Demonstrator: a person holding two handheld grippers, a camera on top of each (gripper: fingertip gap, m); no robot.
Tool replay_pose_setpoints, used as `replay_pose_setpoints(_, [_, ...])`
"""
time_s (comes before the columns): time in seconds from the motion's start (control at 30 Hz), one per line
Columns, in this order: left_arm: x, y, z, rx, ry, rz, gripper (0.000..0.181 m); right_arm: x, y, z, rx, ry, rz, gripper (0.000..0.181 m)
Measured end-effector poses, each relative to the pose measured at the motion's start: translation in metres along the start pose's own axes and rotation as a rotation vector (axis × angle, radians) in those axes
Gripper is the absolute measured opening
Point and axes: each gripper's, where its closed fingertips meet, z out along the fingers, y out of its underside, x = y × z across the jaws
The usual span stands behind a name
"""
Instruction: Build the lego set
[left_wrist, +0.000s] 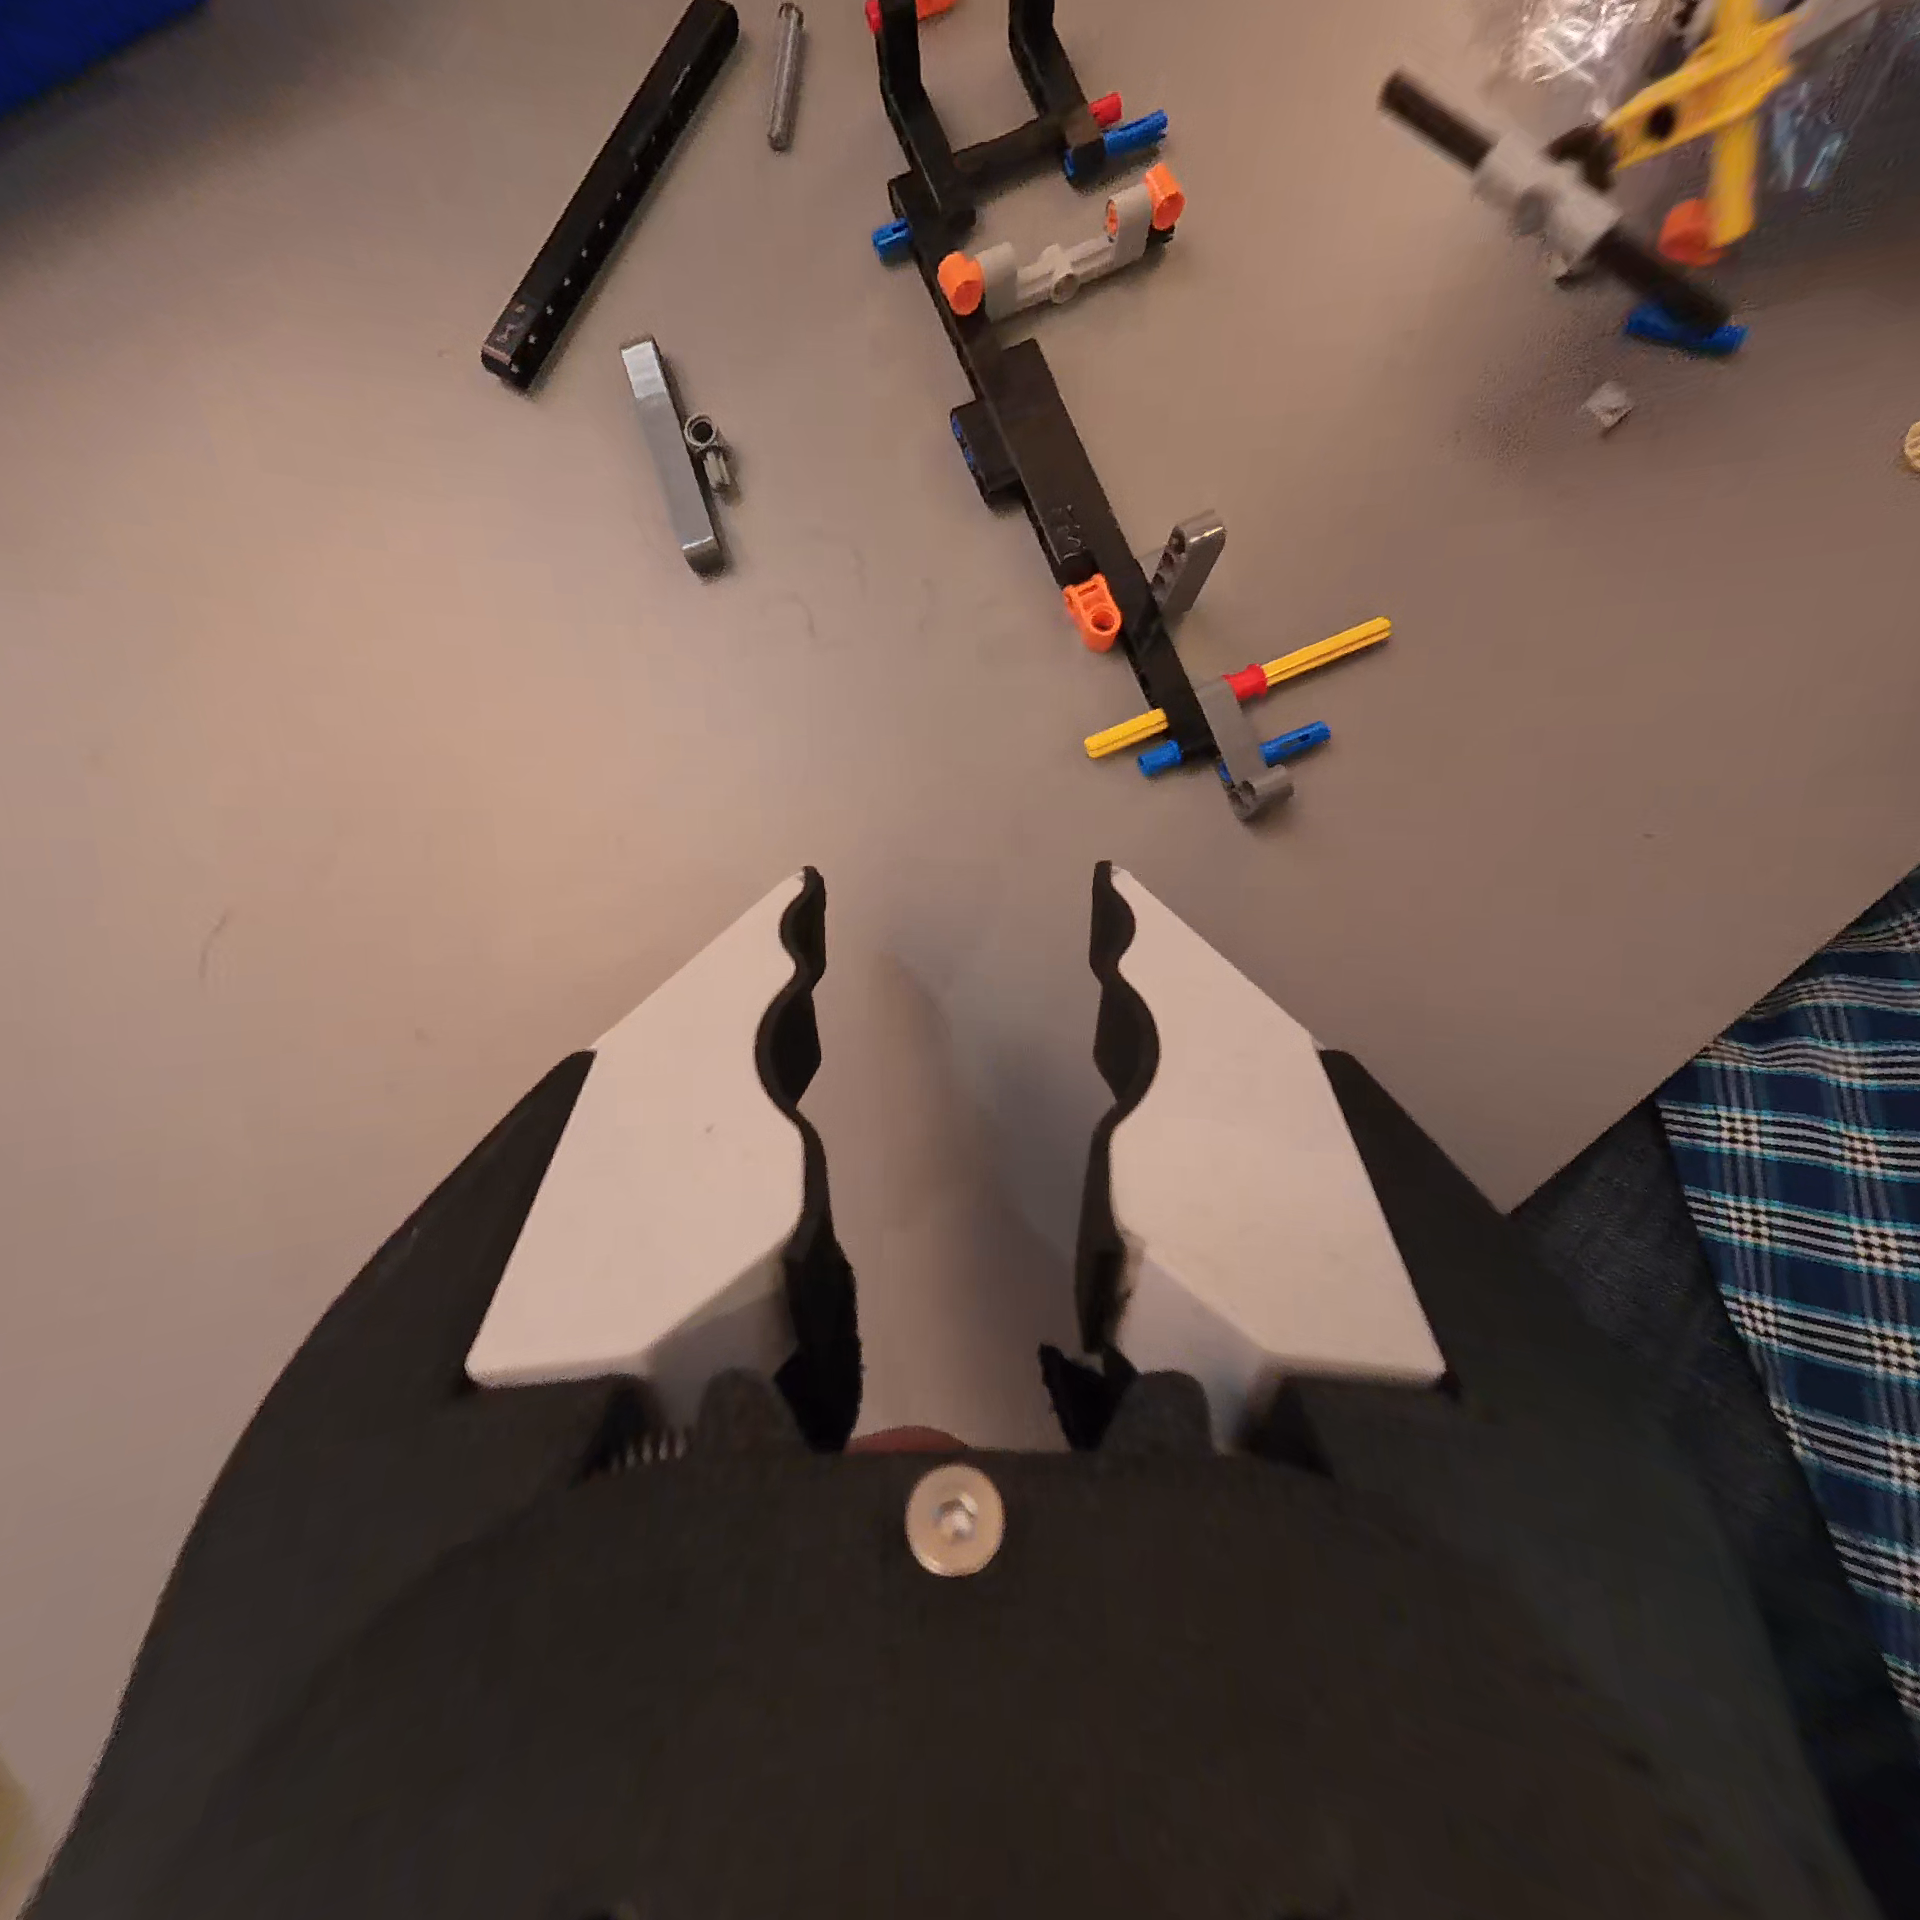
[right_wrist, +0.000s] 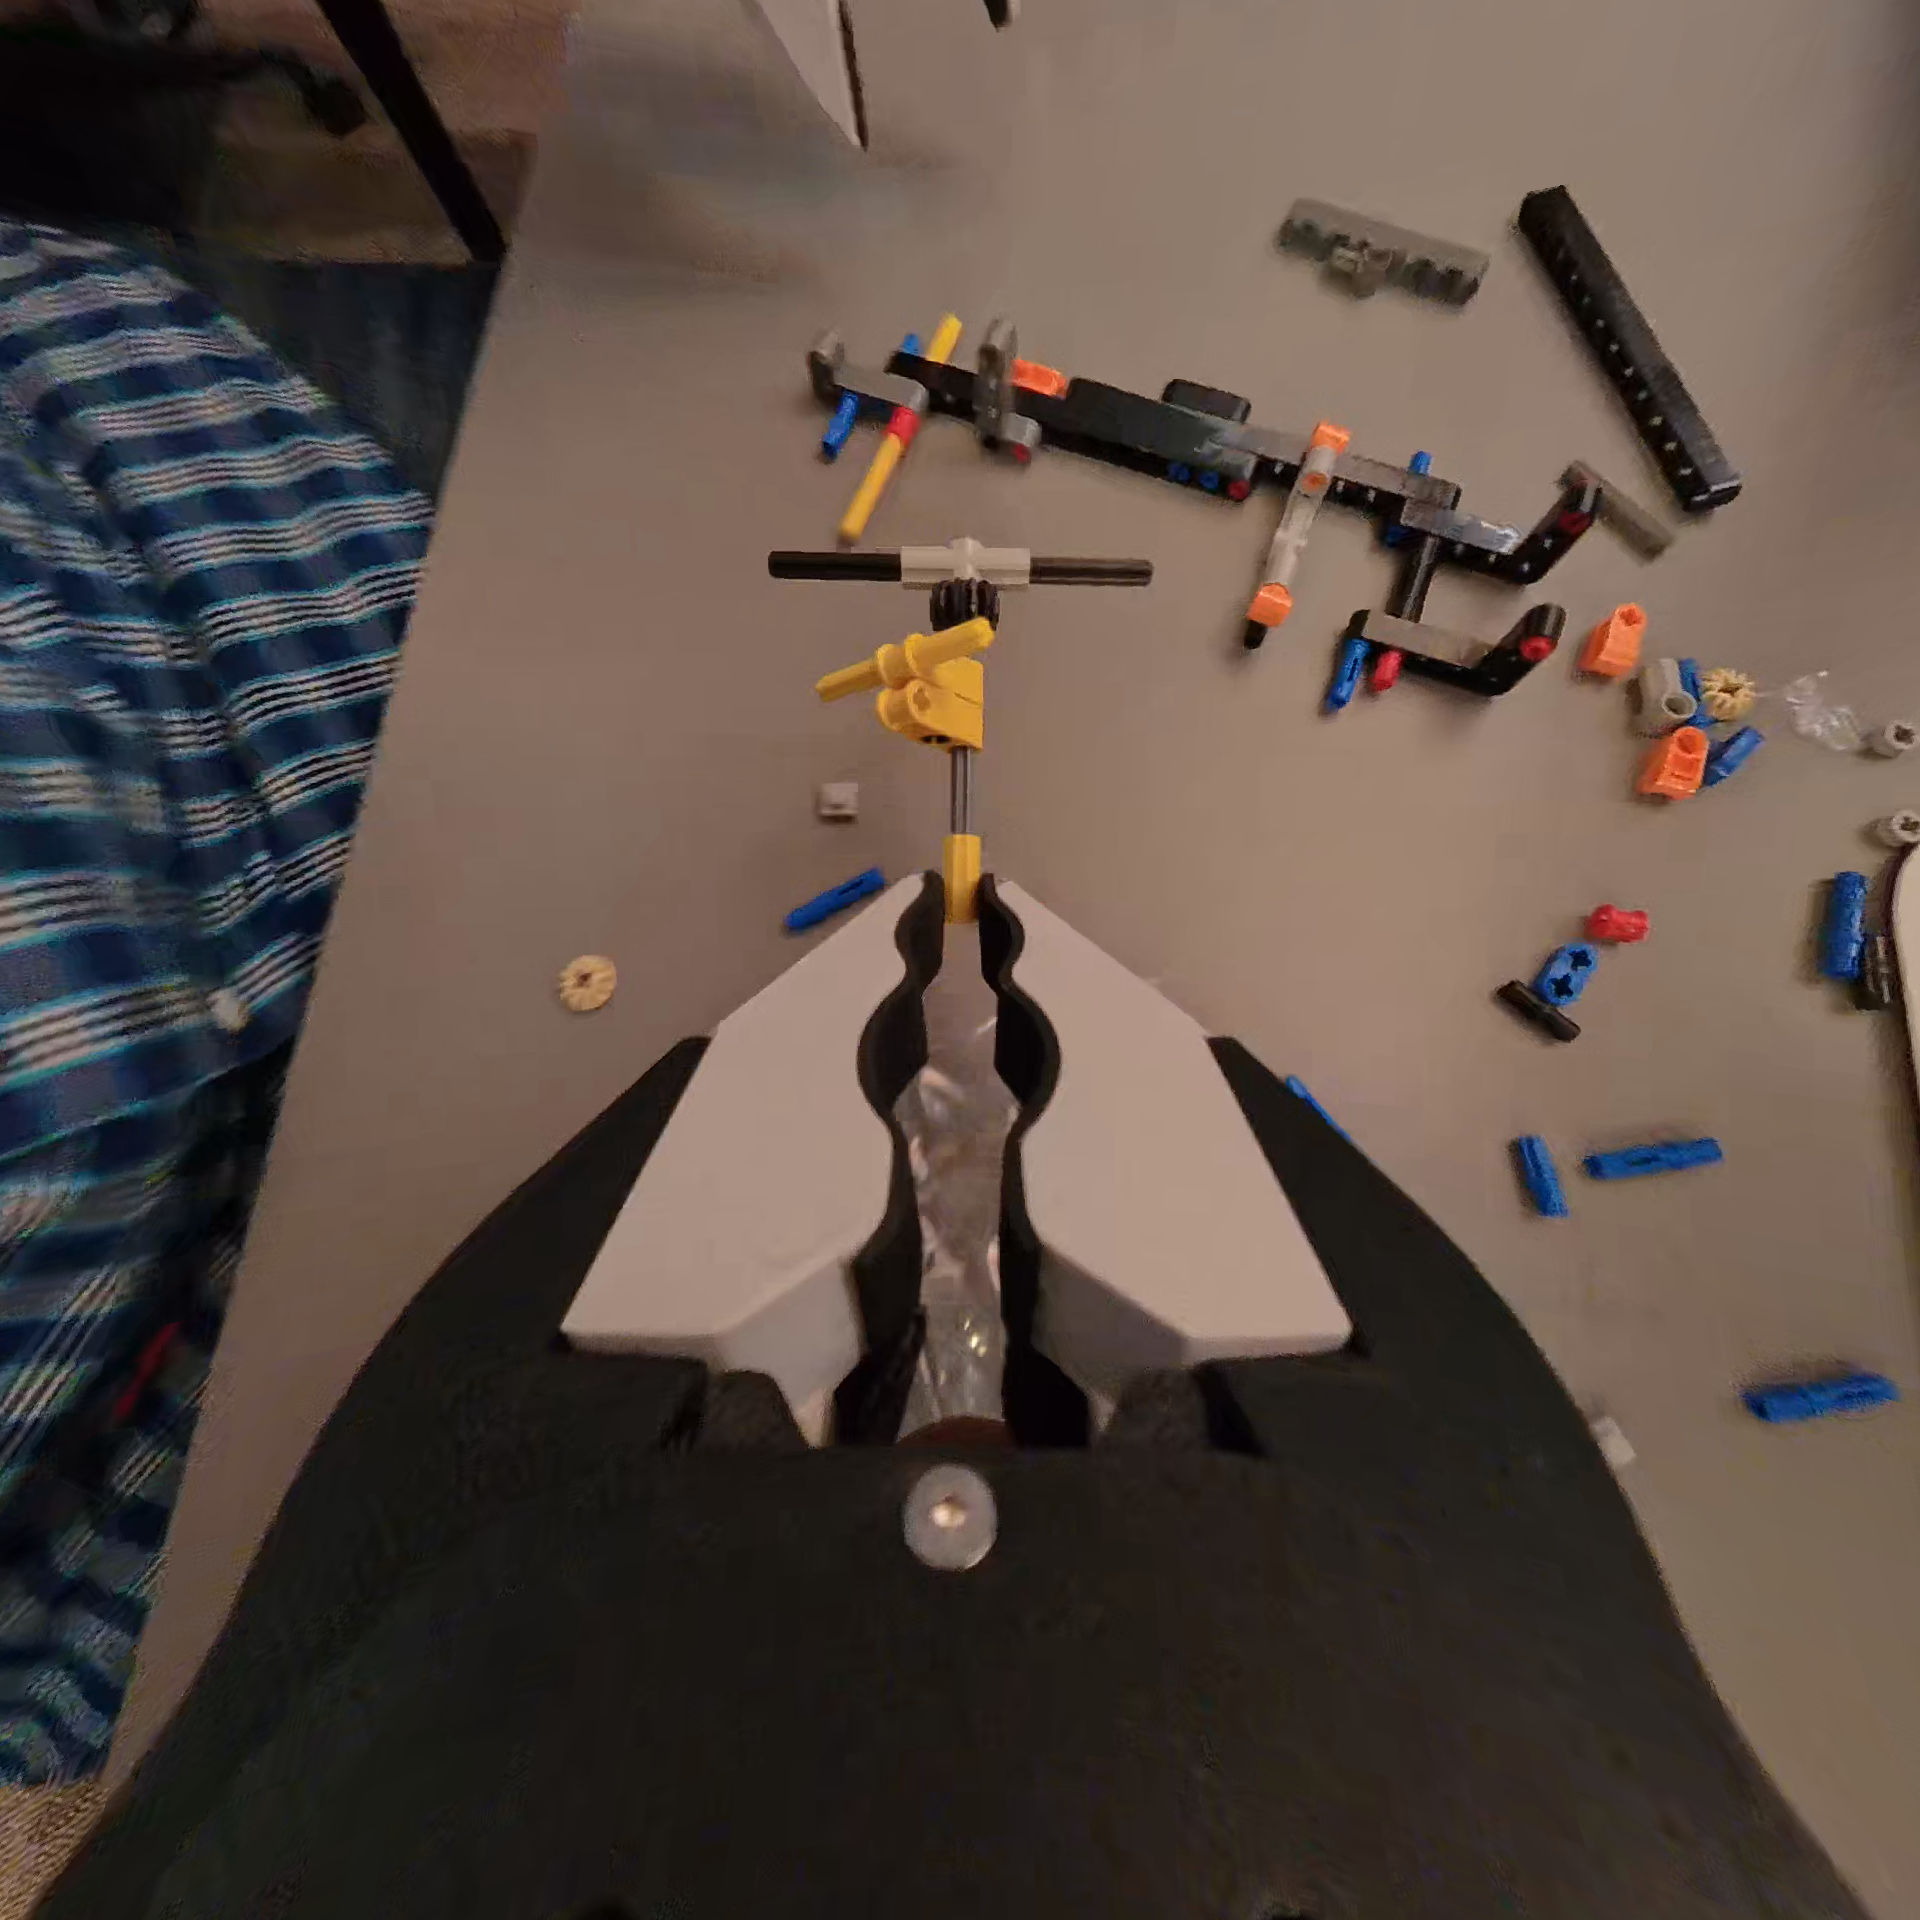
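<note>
A long black lego frame (left_wrist: 1049, 436) with orange, blue, red and yellow pins lies on the grey table; it also shows in the right wrist view (right_wrist: 1164, 426). My left gripper (left_wrist: 956, 883) is open and empty, short of the frame's near end. My right gripper (right_wrist: 961, 894) is shut on the yellow end piece (right_wrist: 962, 883) of a small sub-assembly (right_wrist: 940, 686): a grey rod, yellow connectors and a black cross axle with a grey hub, held above the table. That sub-assembly shows blurred at the top right of the left wrist view (left_wrist: 1621, 177).
A loose black beam (left_wrist: 613, 187), a grey beam (left_wrist: 675, 457) and a thin grey rod (left_wrist: 787, 73) lie left of the frame. Several blue pins (right_wrist: 1652, 1158), orange connectors (right_wrist: 1673, 764) and a tan gear (right_wrist: 587, 982) are scattered. A person's plaid clothing (right_wrist: 156, 727) borders the table edge. My hands' fingertips stand some 20 cm from each other.
</note>
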Motion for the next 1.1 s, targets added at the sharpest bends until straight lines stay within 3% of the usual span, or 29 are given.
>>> replay_pose_setpoints(0.33, [-0.017,-0.014,0.007,0.029,0.017,0.032,0.049,0.01,0.002,0.041,-0.163,0.035,0.022,0.004])
replay_pose_setpoints(0.5, [-0.04,-0.045,0.007,0.091,0.006,0.058,0.049,0.012,0.0,0.044,-0.174,0.051,0.005,0.009])
replay_pose_setpoints(0.67, [-0.075,-0.094,0.006,0.189,-0.059,0.095,0.05,0.009,0.002,0.042,-0.208,0.049,-0.018,0.031])
replay_pose_setpoints(0.87, [-0.129,-0.175,-0.009,0.401,-0.139,0.104,0.056,0.011,-0.015,0.023,-0.156,0.056,-0.038,0.04])
replay_pose_setpoints(1.1, [-0.187,-0.269,-0.027,0.598,-0.167,0.125,0.068,0.067,-0.07,-0.034,-0.009,0.268,-0.094,0.033])
